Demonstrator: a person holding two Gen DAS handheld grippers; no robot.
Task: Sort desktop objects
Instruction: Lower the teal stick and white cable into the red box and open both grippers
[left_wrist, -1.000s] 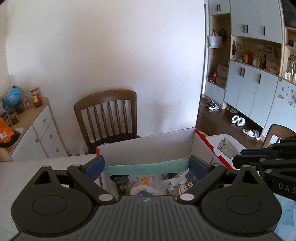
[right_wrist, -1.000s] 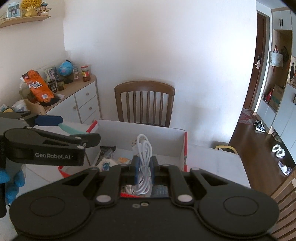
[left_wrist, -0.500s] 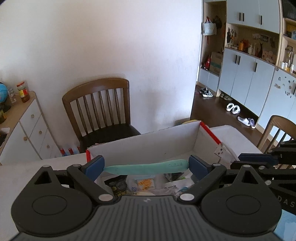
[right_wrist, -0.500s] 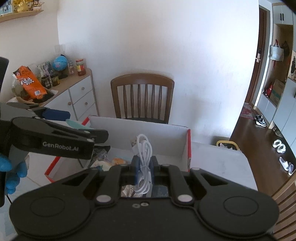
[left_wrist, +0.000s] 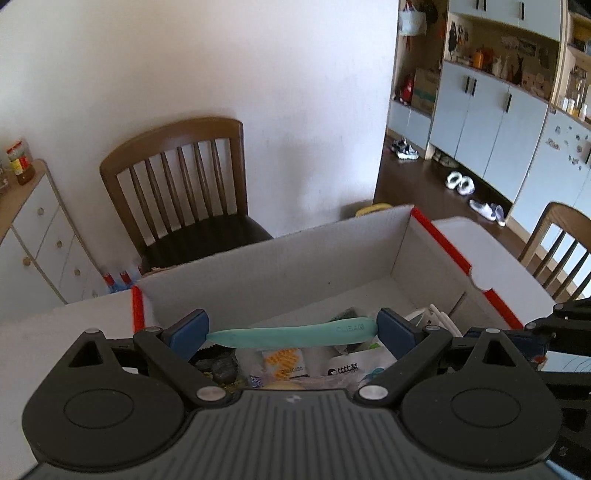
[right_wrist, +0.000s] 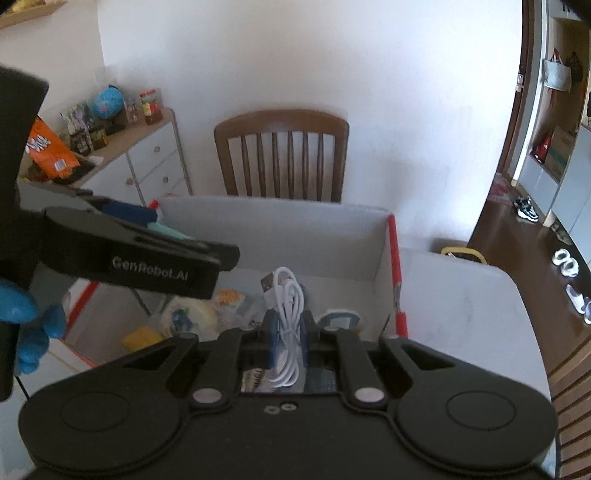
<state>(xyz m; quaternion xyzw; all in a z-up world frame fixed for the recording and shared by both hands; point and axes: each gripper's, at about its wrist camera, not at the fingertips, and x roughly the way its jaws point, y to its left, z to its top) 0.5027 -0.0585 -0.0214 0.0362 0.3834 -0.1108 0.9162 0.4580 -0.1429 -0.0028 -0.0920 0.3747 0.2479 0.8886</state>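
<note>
Box (left_wrist: 280, 266) just ahead of & below both grippers already has odds & ends in it; left gripper (left_wrist: 291, 330) clamps teal stick (left_wrist: 291, 333), right gripper (right_wrist: 287, 332) pinches white cable (right_wrist: 286, 295) w/ jaws tight, neither dropped in yet.

1. The left gripper (left_wrist: 291, 334) tilts downward, its blue pads (left_wrist: 188, 329) spread wide and pressing the two ends of a teal stick (left_wrist: 291, 333).
2. The right gripper (right_wrist: 287, 334) tilts downward too, jaws nearly together, clamping a coiled white cable (right_wrist: 286, 321).
3. A blue-gloved hand (right_wrist: 27, 325) grips the left gripper's handle.
</note>
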